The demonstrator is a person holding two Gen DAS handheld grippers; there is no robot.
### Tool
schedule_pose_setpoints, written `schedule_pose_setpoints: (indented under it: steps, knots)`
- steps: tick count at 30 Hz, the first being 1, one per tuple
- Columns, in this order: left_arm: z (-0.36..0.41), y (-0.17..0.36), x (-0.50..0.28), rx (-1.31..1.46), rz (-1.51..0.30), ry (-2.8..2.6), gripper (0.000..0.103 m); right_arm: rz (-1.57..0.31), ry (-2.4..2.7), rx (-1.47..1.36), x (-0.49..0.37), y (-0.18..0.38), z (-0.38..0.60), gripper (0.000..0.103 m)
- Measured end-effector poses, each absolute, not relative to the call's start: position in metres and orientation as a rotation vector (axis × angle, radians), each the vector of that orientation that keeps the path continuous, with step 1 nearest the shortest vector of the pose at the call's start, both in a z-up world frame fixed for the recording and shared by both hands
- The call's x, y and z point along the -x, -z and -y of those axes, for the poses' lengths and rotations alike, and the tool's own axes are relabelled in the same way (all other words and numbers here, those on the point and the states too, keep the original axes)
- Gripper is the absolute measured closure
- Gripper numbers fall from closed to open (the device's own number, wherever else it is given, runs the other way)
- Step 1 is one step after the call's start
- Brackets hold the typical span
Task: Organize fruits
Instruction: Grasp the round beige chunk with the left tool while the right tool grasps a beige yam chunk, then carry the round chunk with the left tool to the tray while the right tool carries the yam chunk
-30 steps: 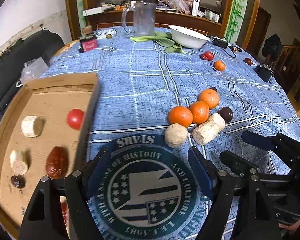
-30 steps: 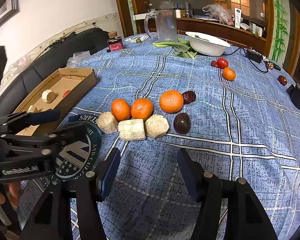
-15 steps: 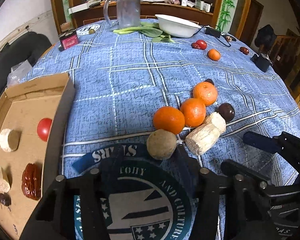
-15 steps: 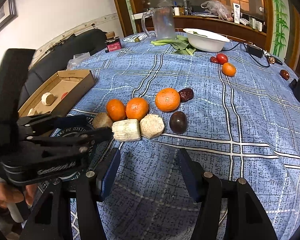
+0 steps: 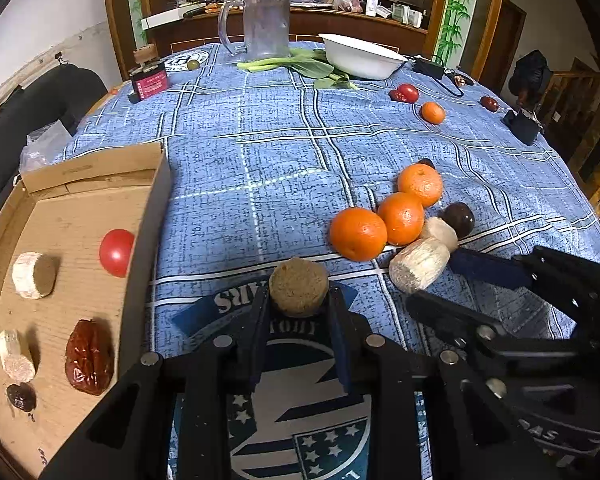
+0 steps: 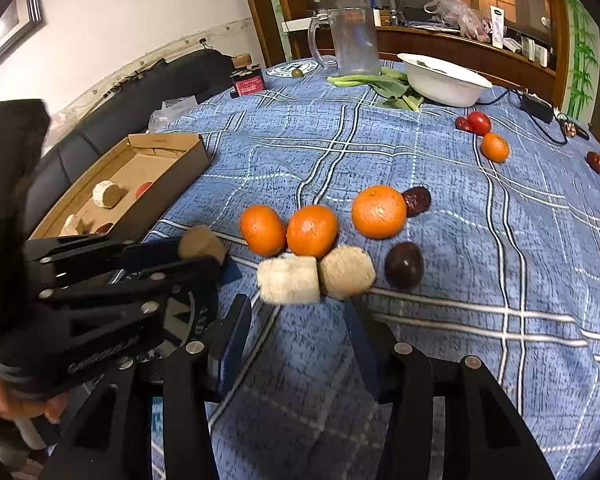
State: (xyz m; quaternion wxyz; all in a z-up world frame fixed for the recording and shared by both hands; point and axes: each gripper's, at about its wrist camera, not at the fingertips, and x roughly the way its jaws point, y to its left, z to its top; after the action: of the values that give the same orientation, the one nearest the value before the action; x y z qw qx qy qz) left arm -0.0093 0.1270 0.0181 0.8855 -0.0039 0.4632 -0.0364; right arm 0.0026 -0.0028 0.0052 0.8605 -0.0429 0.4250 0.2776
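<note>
Three oranges (image 6: 312, 231) sit in a loose row at the middle of my tabletop (image 6: 440, 168), the left two touching, and just in front of them lie two pale, rough stubby chunks (image 6: 290, 285) side by side. A dark round fruit (image 6: 403, 265) lies just right of the chunks, and a wrinkled dark red one (image 6: 417, 201) is tucked against the far side of the right orange.

My left tongs (image 5: 300, 304) are closed on a round brown chunk (image 5: 299, 287), both blue pads pressing its sides, over the round printed emblem (image 5: 300, 412) on the blue checked cloth. My right tongs (image 6: 300, 312) have just been narrowing but grip nothing; they stand apart just in front of the left pale chunk, which is near the gap and not between the pads. In the left view the right tongs' upper finger (image 5: 488, 268) touches or nearly touches the end of that chunk; I cannot tell which.

At the left, a cardboard box (image 5: 156, 216) holds a red tomato (image 5: 117, 252), two pale chunks, a wrinkled red date (image 5: 89, 357) and a small dark fruit. Its right wall stands between the held chunk and the box floor.

Far across the tabletop I see a clear jug (image 5: 266, 24), green leaves (image 5: 312, 66), a white bowl (image 5: 360, 62), a small red tin (image 5: 150, 84), one small orange (image 5: 433, 113) beside a red tomato, and a black adapter with cable (image 6: 538, 107).
</note>
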Motion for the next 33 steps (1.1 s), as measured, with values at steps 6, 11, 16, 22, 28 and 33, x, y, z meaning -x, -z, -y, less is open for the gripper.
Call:
schedule_pose_setpoints:
  steps: [6, 11, 16, 22, 28, 33]
  knots:
    - [-0.13, -0.015, 0.009, 0.016, -0.97, 0.066, 0.076, -0.877, -0.556, 0.158, -0.005, -0.003, -0.011, 0.066]
    - [-0.132, -0.015, 0.011, 0.022, -0.97, 0.07, 0.076, -0.87, -0.559, 0.169, -0.002, -0.003, -0.011, 0.07]
    - [-0.133, -0.017, 0.016, 0.021, -0.961, 0.066, 0.076, -0.856, -0.562, 0.132, 0.004, -0.009, -0.005, 0.07]
    - [-0.135, -0.025, 0.022, 0.016, -0.943, 0.053, 0.076, -0.832, -0.553, 0.109, 0.012, -0.02, -0.004, 0.07]
    - [-0.138, -0.034, 0.03, 0.015, -0.922, 0.042, 0.076, -0.818, -0.553, 0.11, 0.02, -0.027, -0.007, 0.07]
    - [-0.144, -0.042, 0.037, 0.014, -0.903, 0.029, 0.076, -0.81, -0.57, 0.112, 0.027, -0.031, -0.014, 0.07]
